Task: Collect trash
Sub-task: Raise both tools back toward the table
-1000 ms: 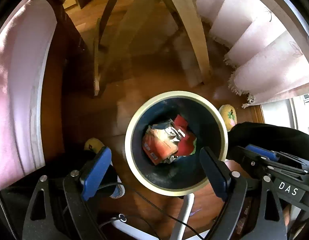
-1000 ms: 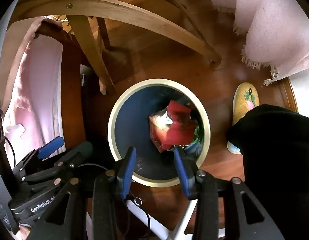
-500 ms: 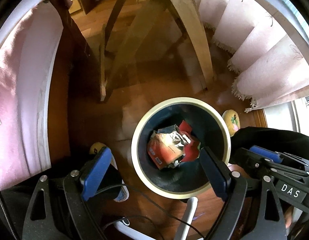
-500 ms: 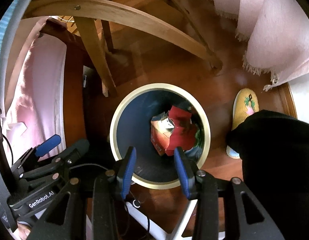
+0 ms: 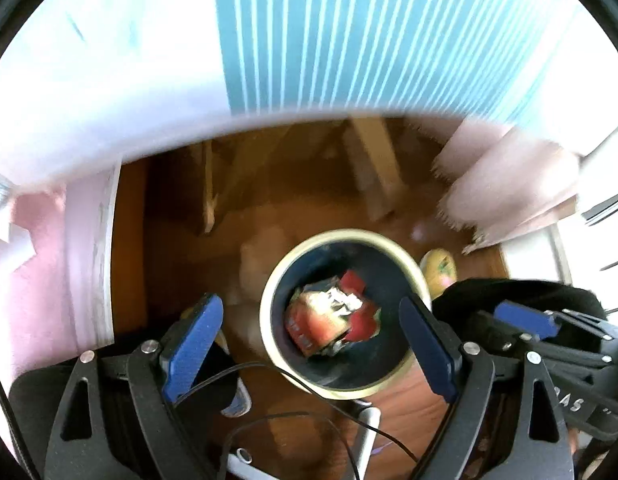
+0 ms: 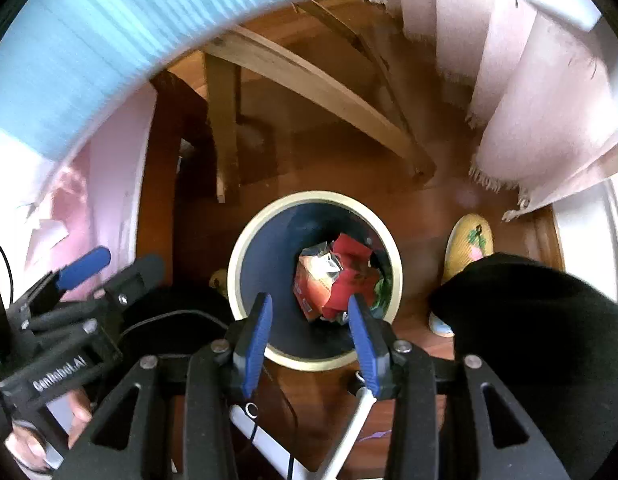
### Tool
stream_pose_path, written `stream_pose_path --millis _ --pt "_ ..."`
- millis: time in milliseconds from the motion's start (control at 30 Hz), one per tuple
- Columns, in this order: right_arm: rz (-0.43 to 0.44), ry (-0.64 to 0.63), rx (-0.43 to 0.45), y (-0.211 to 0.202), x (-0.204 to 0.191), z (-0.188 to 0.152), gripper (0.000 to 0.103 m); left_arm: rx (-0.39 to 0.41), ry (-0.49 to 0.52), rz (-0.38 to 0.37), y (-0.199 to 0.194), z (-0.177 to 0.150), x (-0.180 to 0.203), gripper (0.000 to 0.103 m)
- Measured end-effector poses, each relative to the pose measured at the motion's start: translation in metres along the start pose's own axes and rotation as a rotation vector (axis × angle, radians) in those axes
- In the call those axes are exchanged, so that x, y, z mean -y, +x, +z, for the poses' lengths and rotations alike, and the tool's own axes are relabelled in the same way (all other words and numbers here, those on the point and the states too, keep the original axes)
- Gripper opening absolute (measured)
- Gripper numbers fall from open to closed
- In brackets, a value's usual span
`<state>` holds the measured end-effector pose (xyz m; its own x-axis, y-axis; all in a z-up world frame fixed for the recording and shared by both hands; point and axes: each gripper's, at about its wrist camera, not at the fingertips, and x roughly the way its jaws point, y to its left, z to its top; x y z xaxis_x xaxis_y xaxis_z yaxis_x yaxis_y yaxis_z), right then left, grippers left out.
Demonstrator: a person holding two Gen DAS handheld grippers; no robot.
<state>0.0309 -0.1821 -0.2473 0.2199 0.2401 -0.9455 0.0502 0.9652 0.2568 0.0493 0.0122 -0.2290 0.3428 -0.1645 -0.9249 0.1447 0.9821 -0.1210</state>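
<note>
A round bin with a cream rim (image 5: pixel 269 300) and a dark inside stands on the wooden floor below both grippers. Crumpled red and orange wrappers (image 5: pixel 329 320) lie at its bottom. My left gripper (image 5: pixel 309 302) hangs above the bin, pointing steeply down, its blue pads wide open and empty. In the right wrist view the same bin (image 6: pixel 237 264) holds the wrappers (image 6: pixel 337 276). My right gripper (image 6: pixel 309 300) is above it, partly open, with nothing between the pads. Each gripper shows in the other's view: the right gripper (image 5: pixel 525 320) and the left gripper (image 6: pixel 85 268).
A blue-and-white striped tabletop (image 5: pixel 349 32) spans the top, with wooden legs (image 6: pixel 309 80) beneath it. Pink fringed cloth (image 6: pixel 541 120) hangs at right, more pink fabric (image 5: pixel 37 280) at left. A yellow slipper (image 6: pixel 469 248) and a dark trouser leg (image 6: pixel 529 320) are beside the bin. White tubes (image 6: pixel 349 432) and a cable lie below.
Both grippers have risen away from the bin, which looks smaller. The striped tabletop has come into view at the top. Neither gripper's opening has altered.
</note>
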Motion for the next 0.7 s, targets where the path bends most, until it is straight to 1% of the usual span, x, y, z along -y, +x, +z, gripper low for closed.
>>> stream_pose_path --millis 100,200,267,300,533,600,700 --pt "-0.007 -0.044 0.035 -0.028 -0.008 0.001 0.040 0.059 -0.001 -0.023 -0.028 0.005 0.002 0.089" --pt "-0.012 -0.094 0.093 -0.061 -0.017 0.005 0.040 0.108 -0.006 -0.069 -0.064 0.011 0.003 0.089" --pt "-0.041 -0.176 0.158 -0.087 -0.028 0.006 0.040 0.136 -0.006 -0.091 -0.086 0.014 0.004 0.089" --pt "-0.040 -0.197 0.167 -0.095 -0.031 0.007 0.040 0.151 -0.003 -0.095 -0.096 0.016 0.005 0.089" --pt "0.015 -0.297 0.248 -0.164 -0.052 0.021 0.040 0.258 0.031 -0.092 -0.176 0.041 0.003 0.089" --pt "0.020 -0.339 0.283 -0.184 -0.062 0.026 0.040 0.292 0.039 -0.087 -0.198 0.050 0.000 0.089" --pt "0.024 -0.385 0.342 -0.213 -0.080 0.041 0.040 0.353 0.052 -0.069 -0.233 0.069 -0.007 0.089"
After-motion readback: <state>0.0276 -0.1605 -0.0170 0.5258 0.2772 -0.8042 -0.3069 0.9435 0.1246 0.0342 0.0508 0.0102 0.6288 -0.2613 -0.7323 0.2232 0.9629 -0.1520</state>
